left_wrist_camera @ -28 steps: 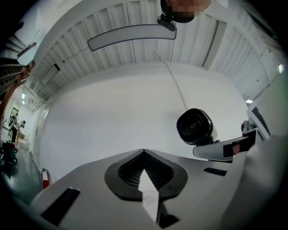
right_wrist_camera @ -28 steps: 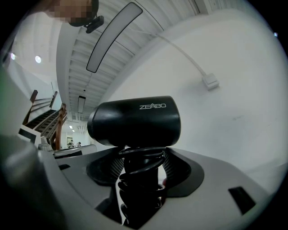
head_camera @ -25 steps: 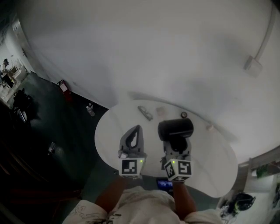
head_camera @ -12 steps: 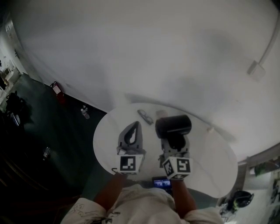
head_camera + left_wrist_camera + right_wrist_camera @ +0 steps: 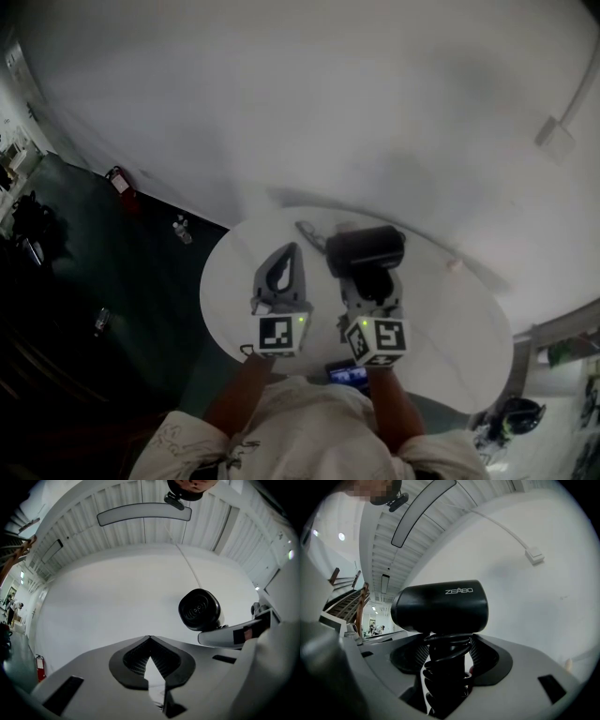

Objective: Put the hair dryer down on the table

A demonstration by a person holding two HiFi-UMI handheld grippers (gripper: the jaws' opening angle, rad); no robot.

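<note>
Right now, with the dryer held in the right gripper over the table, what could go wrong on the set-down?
1. The right gripper clamps the hair dryer through its wound-up coiled cord, not a bare surface, so it could twist or slip as it tilts.
2. The bulky barrel sits above the grip and may roll once released.
3. A small item lies on the table close beside the barrel, and the dryer could land on it.

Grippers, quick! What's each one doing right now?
Left gripper: closed, holding nothing.
Right gripper: closed on the hair dryer.
</note>
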